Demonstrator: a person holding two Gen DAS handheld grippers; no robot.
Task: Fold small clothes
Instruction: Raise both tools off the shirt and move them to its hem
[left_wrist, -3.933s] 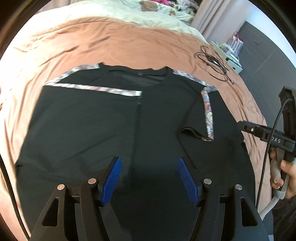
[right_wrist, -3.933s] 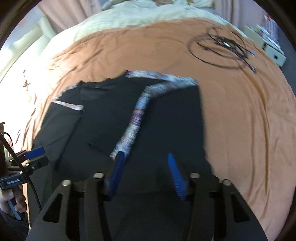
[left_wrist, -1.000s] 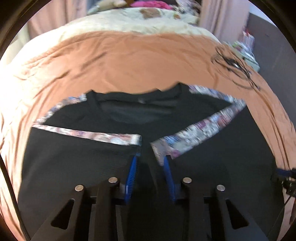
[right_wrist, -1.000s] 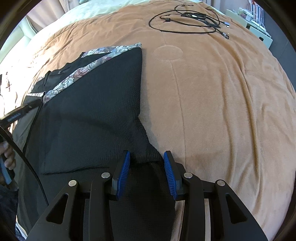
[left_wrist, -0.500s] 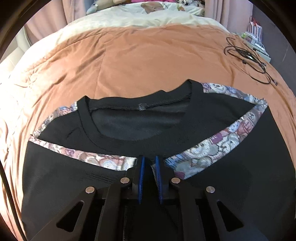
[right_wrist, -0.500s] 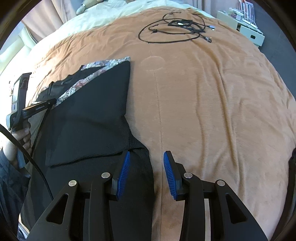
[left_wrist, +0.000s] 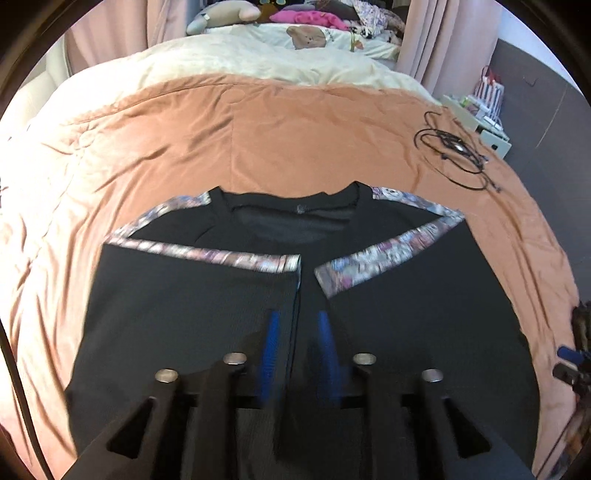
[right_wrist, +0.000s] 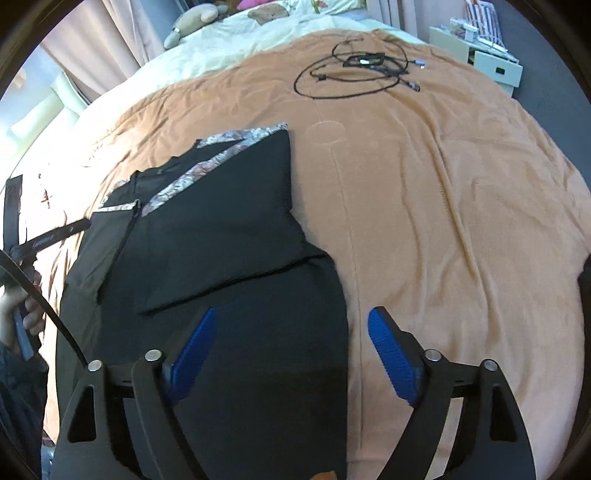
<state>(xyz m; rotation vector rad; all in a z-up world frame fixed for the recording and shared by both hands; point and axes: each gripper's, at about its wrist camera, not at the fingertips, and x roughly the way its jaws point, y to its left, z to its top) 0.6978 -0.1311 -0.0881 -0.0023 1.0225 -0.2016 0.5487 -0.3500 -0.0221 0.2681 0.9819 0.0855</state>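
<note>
A black T-shirt (left_wrist: 207, 302) with patterned sleeve trim (left_wrist: 384, 258) lies flat on the brown bedspread, both sleeves folded in so the trims meet near the middle. My left gripper (left_wrist: 297, 343) hovers over the shirt's centre, jaws a little apart and holding nothing. In the right wrist view the shirt (right_wrist: 229, 236) lies to the left. My right gripper (right_wrist: 291, 343) is wide open over the shirt's right lower edge, holding nothing. The left gripper (right_wrist: 55, 234) shows at the left there.
The brown bedspread (left_wrist: 295, 140) covers the bed, with a cream duvet (left_wrist: 258, 62) and soft toys beyond. A coil of black cables (right_wrist: 362, 70) lies at the far right of the bed. A white box (right_wrist: 495, 62) stands off the bed's right side.
My left gripper has drawn back from the sleeve ends and its jaws have parted slightly. My right gripper has opened wide and shifted left over the shirt's lower edge.
</note>
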